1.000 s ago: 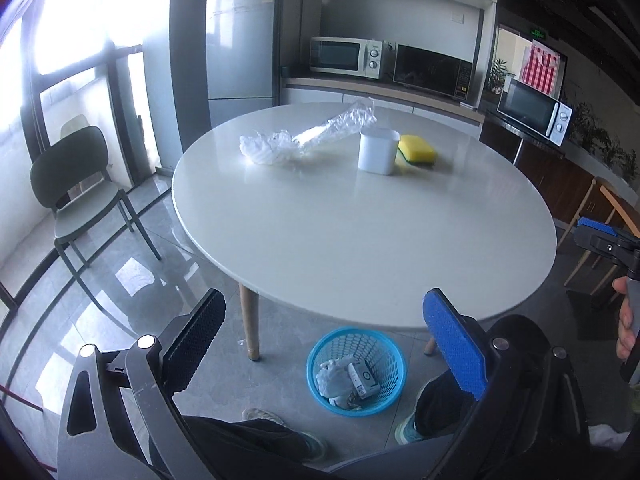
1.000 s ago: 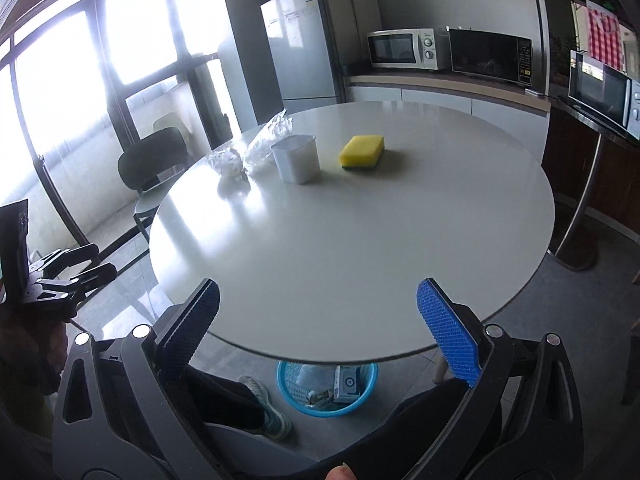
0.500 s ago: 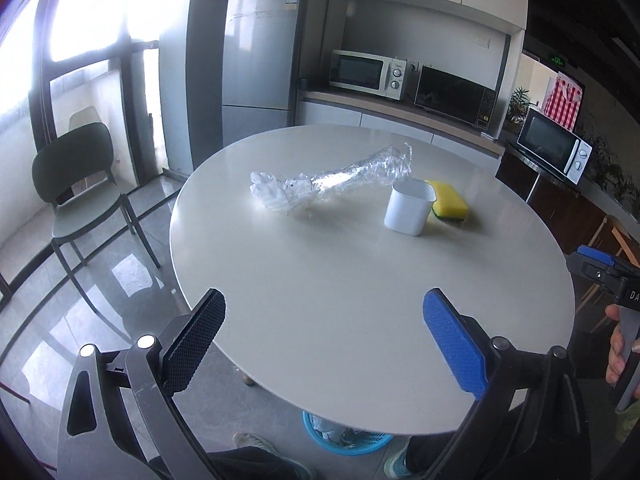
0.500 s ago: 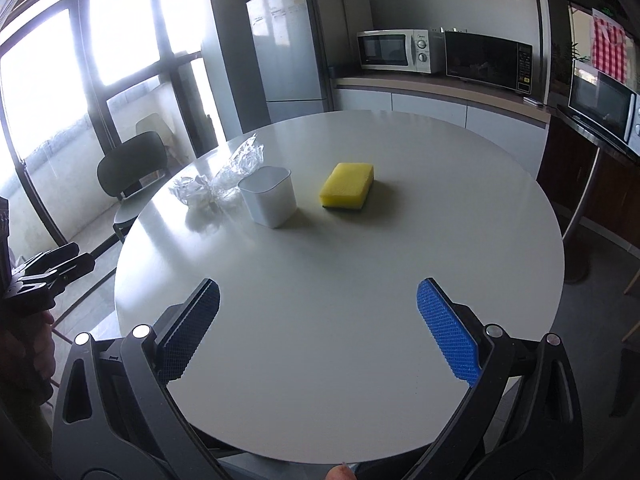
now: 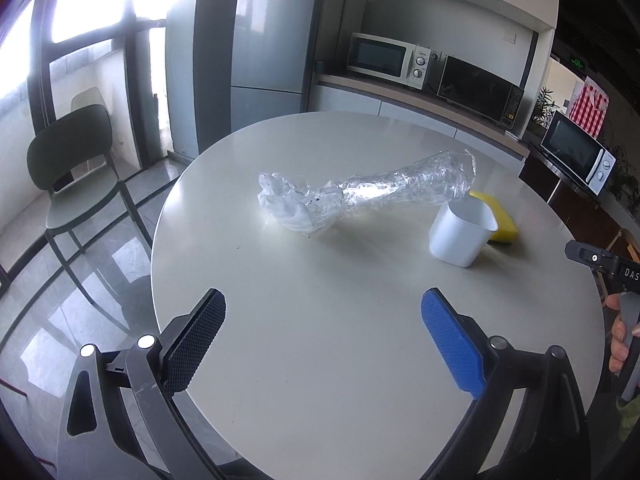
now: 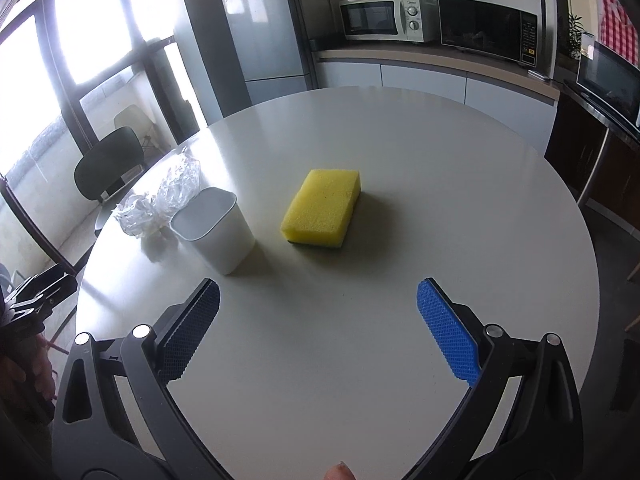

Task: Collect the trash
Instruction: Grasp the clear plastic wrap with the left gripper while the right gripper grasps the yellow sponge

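A crumpled clear plastic wrapper with white paper in one end (image 5: 360,196) lies on the round white table (image 5: 320,360), ahead of my left gripper (image 5: 324,312), which is open and empty above the table's near part. The wrapper also shows in the right wrist view (image 6: 160,204), far left. My right gripper (image 6: 318,304) is open and empty, hovering in front of a yellow sponge (image 6: 322,206) and a white cup (image 6: 214,236).
The white cup (image 5: 462,236) and yellow sponge (image 5: 496,220) stand right of the wrapper. A dark chair (image 5: 76,184) stands left of the table. A fridge (image 5: 276,44), counter and microwaves (image 5: 386,60) line the back wall.
Both grippers have risen and moved forward over the table. The blue basket on the floor has dropped out of view. The wrapper, cup and sponge are now nearer.
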`<move>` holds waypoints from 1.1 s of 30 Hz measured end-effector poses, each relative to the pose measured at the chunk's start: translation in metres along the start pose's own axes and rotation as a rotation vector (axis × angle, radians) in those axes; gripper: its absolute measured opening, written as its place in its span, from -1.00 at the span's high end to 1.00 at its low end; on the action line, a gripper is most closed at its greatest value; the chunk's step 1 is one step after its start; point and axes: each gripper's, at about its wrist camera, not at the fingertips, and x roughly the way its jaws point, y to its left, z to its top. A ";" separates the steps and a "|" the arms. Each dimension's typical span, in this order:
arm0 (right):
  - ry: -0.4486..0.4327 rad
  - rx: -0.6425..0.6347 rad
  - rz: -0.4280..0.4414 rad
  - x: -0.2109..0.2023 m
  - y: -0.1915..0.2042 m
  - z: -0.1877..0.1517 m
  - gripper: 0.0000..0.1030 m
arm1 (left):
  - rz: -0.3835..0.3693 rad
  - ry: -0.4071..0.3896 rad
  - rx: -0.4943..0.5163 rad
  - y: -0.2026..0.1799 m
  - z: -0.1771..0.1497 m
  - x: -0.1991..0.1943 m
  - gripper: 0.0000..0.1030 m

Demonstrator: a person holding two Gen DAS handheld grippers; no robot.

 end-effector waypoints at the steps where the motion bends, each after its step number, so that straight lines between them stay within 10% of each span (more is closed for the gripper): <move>1: 0.007 0.002 0.001 0.006 0.000 0.005 -0.83 | 0.000 0.003 0.001 0.000 0.004 0.004 -0.86; 26: 0.199 0.023 -0.046 0.131 0.012 0.070 -0.50 | -0.038 0.093 -0.036 0.026 0.067 0.086 -0.67; 33: 0.221 0.031 -0.009 0.138 0.012 0.060 -0.17 | -0.036 0.130 -0.040 0.027 0.061 0.106 -0.18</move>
